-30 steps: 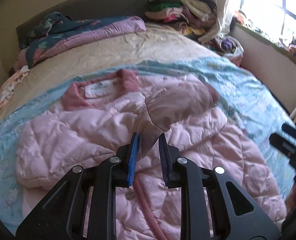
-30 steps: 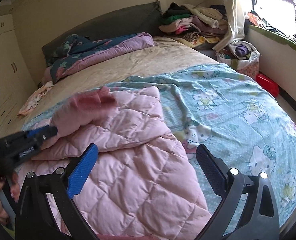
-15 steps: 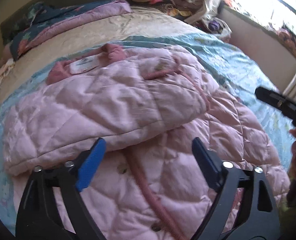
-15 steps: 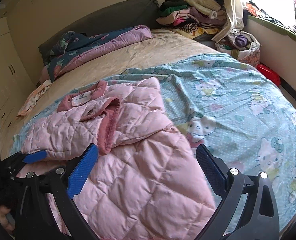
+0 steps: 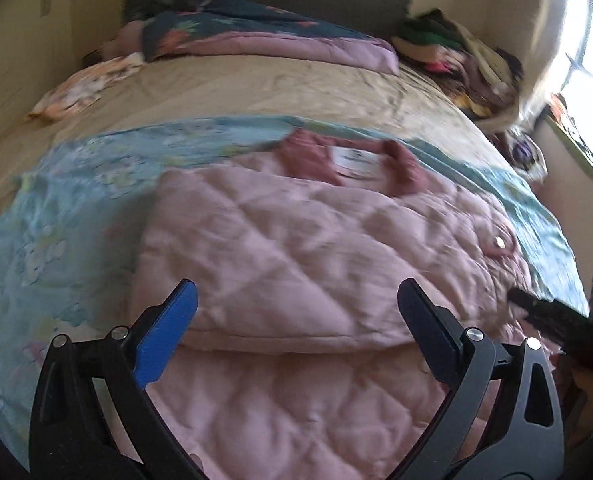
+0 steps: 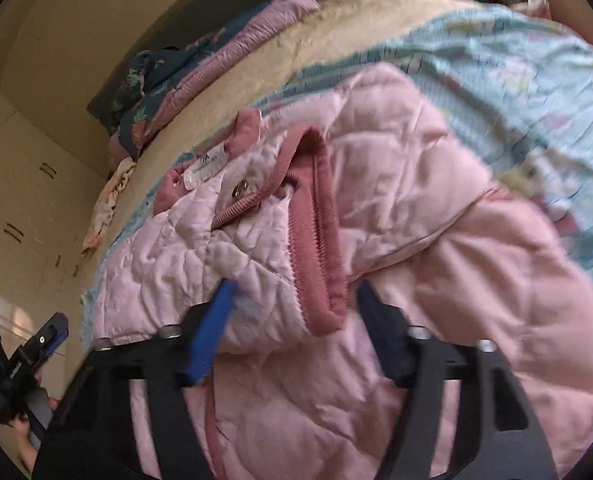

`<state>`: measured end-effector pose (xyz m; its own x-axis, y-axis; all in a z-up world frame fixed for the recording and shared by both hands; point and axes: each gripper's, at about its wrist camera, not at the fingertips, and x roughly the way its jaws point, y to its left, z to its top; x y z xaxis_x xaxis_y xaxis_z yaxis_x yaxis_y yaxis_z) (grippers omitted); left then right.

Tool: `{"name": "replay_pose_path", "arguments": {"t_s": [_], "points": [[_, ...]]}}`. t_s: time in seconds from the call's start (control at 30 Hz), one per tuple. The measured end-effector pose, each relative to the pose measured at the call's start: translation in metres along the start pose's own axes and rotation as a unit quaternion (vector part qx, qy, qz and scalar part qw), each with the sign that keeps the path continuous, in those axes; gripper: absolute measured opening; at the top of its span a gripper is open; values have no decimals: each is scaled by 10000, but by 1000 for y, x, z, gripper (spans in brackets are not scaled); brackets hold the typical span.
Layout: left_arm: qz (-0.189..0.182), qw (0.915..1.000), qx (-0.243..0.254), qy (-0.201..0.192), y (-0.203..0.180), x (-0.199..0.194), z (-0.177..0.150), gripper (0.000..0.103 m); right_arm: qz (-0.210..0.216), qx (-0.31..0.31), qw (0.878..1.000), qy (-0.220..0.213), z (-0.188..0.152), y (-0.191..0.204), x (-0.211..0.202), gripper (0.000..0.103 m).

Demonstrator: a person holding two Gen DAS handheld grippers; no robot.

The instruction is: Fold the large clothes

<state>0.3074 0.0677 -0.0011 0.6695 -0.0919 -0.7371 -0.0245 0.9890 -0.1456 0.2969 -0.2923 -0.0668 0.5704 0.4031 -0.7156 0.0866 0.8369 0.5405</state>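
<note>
A pink quilted jacket (image 5: 316, 256) lies spread on the bed, with a darker pink collar and a white label (image 5: 352, 158) at its far end. One sleeve is folded across the body. My left gripper (image 5: 296, 316) is open and empty above the folded sleeve's near edge. In the right wrist view the jacket (image 6: 436, 280) fills the frame, and my right gripper (image 6: 292, 312) is open, its jaws on either side of the sleeve's ribbed dark-pink cuff (image 6: 320, 248). The right gripper also shows in the left wrist view (image 5: 552, 316).
A light blue cartoon-print sheet (image 5: 64, 216) lies under the jacket on a beige bed (image 5: 256, 88). A purple and dark floral quilt (image 5: 264, 36) lies by the headboard. A pile of clothes (image 5: 456, 52) is at the far right. Cupboards (image 6: 24, 200) stand left.
The left gripper let go of the sleeve, opened wide and swung left. The right gripper came down close over the jacket, its jaws narrowing around the cuff.
</note>
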Motion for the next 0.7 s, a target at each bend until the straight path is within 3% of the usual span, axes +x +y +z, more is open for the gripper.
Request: {"name": "replay_pose_path", "arguments": {"t_s": [0.07, 0.2, 0.33, 0.43, 0.7], "points": [[33, 9999, -101, -37, 11, -2, 1, 93, -14, -358, 9992, -188, -1, 13, -3, 21], [90, 9992, -370, -79, 32, -2, 4, 93, 60, -1278, 9886, -789, 5, 51, -30, 17], [53, 9980, -629, -22, 44, 4, 8, 93, -26, -2419, 9558, -1670, 25, 94, -73, 16], [57, 9979, -639, -14, 44, 10, 11, 93, -332, -2782, 9416, -1867, 32, 97, -80, 16], [43, 9988, -454, 178, 27, 31, 14, 93, -776, -2140, 9679, -1066, 19, 35, -26, 18]]}}
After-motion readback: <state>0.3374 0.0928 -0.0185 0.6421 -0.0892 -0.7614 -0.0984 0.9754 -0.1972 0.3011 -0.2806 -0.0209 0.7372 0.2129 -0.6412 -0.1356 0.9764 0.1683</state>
